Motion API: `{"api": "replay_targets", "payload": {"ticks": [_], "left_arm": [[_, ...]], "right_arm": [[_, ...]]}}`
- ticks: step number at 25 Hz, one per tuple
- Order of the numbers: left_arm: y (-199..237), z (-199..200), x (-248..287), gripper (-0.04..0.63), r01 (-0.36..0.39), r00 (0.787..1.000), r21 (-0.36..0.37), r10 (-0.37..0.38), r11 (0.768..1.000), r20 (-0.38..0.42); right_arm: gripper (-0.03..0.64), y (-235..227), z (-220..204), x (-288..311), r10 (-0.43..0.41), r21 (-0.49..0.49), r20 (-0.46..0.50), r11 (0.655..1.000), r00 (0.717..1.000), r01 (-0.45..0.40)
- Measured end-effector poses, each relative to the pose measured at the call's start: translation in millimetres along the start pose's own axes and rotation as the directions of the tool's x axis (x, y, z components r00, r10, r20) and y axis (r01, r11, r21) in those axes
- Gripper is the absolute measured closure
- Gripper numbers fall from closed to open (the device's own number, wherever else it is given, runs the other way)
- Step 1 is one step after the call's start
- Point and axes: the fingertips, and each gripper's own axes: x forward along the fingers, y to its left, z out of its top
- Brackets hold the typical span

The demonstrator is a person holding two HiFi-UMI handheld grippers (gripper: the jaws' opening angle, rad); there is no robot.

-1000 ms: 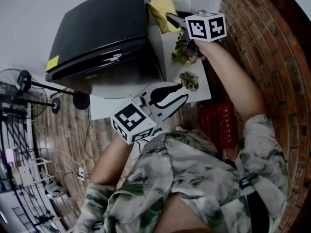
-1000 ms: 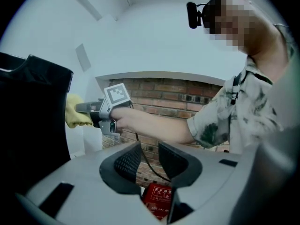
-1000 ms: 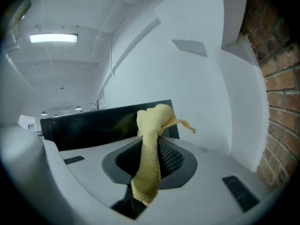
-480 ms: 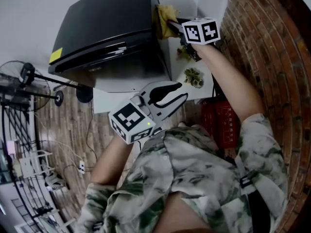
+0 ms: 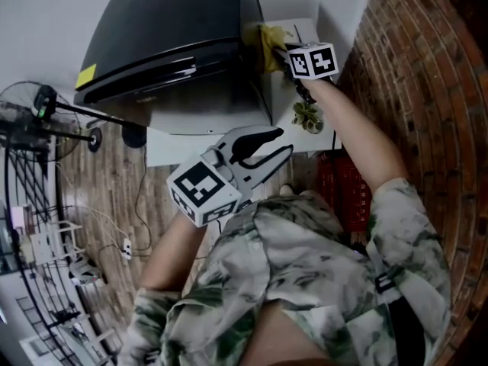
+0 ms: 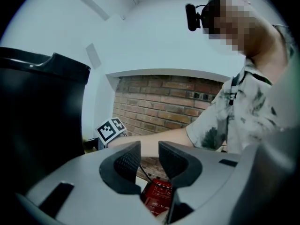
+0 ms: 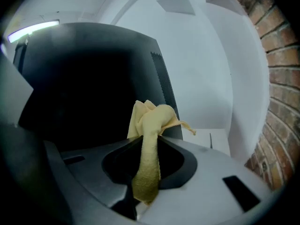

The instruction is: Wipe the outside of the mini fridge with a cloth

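At the right side wall of the mini fridge (image 5: 168, 36), the right gripper (image 7: 147, 146) pinches a yellow cloth (image 7: 152, 118) between its fingers (image 7: 180, 159). Wiping seems to be in hand, and the next move probably calls for dragging the cloth along that panel. The left gripper (image 6: 149, 150) hangs empty, fingers slightly spread.

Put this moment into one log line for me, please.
right gripper: shut on cloth | cloth: yellow, at mini fridge side | left gripper: jaws apart, empty, away from fridge
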Motion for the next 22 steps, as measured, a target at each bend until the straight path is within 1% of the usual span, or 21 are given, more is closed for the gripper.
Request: {"api": "replay_targets", "payload": {"ticks": [6,9,11,15,19,22], "left_arm": [[4,-5,0,0.476,-0.020,1.000,-0.017,0.020,1.000,-0.005],[6,-5,0,0.476,-0.031,1.000,-0.021,0.031,0.999,-0.005],[7,-6,-1,0.476,-0.036,0.999,-0.020,0.036,0.999,-0.002],[11,-6,-3,0.476,-0.035,0.999,-0.028,0.035,0.999,0.004],[11,-4,-2,0.476,-0.016,1.000,-0.025,0.016,1.000,0.011],[10,-4,1,0.476,0.004,1.000,-0.017,-0.003,1.000,0.013]], "right_arm": [[0.528,-25,-57,22,-0.041,0.033,-0.089,0.999,0.995,0.044],[0.528,-33,-72,27,-0.050,0.036,-0.121,0.998,0.991,0.054],[0.528,-37,-75,26,-0.052,0.040,-0.126,0.998,0.991,0.057],[0.528,-32,-56,8,-0.034,0.055,-0.083,0.998,0.996,0.039],[0.526,-16,-19,-23,-0.002,0.049,-0.002,0.999,1.000,0.002],[0.528,3,15,-50,0.028,0.038,0.064,0.999,0.998,-0.031]]}}
